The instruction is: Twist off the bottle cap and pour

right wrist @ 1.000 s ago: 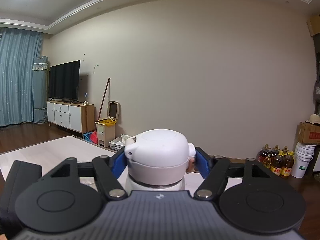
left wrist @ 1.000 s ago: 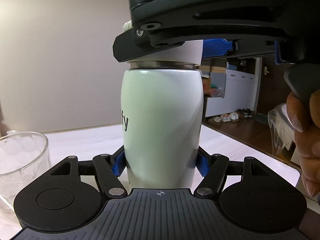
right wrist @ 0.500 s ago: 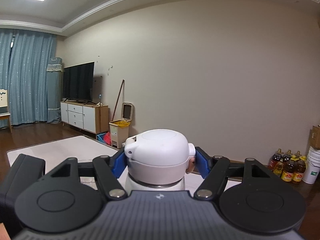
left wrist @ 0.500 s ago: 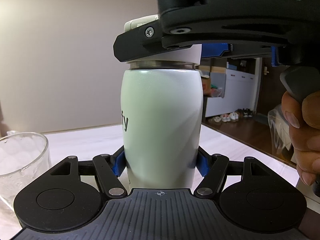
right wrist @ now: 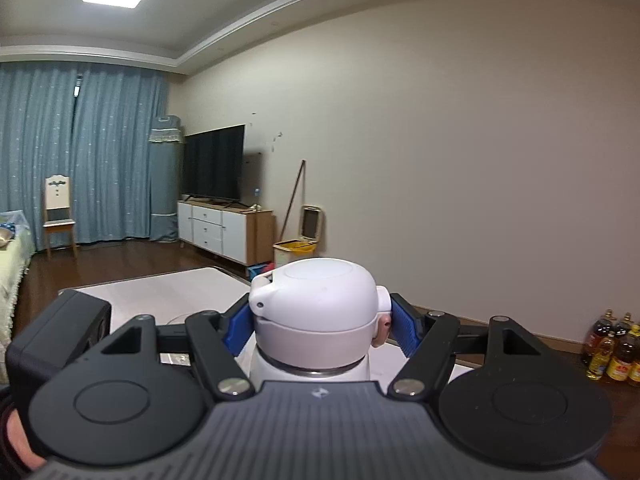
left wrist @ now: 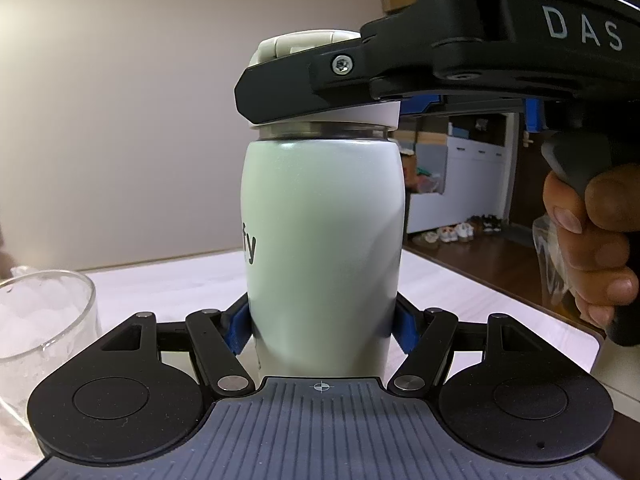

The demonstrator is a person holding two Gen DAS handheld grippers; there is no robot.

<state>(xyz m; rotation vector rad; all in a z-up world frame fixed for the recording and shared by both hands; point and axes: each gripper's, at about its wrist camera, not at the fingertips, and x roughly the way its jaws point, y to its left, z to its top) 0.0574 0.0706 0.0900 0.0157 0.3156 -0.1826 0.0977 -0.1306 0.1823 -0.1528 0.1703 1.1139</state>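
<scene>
A pale green bottle (left wrist: 324, 248) stands upright on the white table (left wrist: 460, 288). My left gripper (left wrist: 322, 330) is shut on its lower body. The bottle's white domed cap (right wrist: 316, 300) sits on the metal neck ring (left wrist: 320, 130). My right gripper (right wrist: 320, 322) is shut on the cap from the side, and it also shows in the left wrist view (left wrist: 440, 52) across the cap (left wrist: 304, 42). A clear glass (left wrist: 44, 320) stands on the table at the left of the bottle.
The table's right edge (left wrist: 576, 320) is close to the bottle. The hand holding the right gripper (left wrist: 588, 240) is at the right. The room behind has a TV cabinet (right wrist: 224, 232), curtains and oil bottles (right wrist: 612, 352) on the floor.
My right gripper has turned on the cap: its view has swung and the room has shifted right. In the left wrist view its body has swung round over the cap. The bottle stays put.
</scene>
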